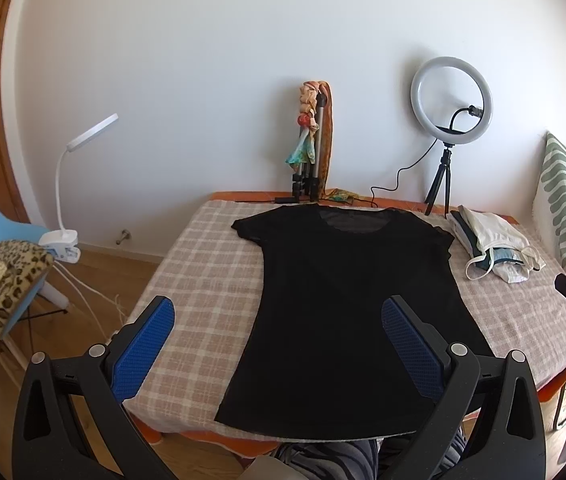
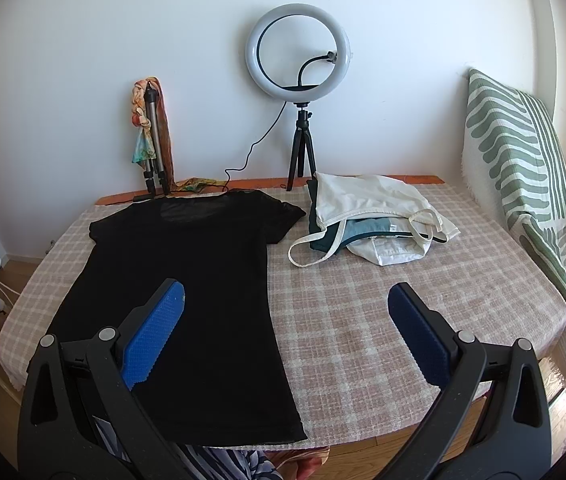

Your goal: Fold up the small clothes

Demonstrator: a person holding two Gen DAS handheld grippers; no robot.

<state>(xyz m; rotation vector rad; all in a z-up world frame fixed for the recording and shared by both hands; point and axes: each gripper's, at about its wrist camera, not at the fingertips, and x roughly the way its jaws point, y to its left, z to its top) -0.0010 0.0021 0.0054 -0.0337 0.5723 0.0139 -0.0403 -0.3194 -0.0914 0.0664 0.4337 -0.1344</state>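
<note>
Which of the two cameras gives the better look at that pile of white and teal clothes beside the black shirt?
The right wrist view: the pile of white and teal clothes lies large near mid-frame, its straps and layers distinct. The left wrist view shows the same pile smaller, squeezed toward the right edge beside the black short-sleeved shirt.

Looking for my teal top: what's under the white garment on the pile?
Under the white garment, teal and dark green fabric peeks out; how many pieces lie beneath is hidden.
</note>
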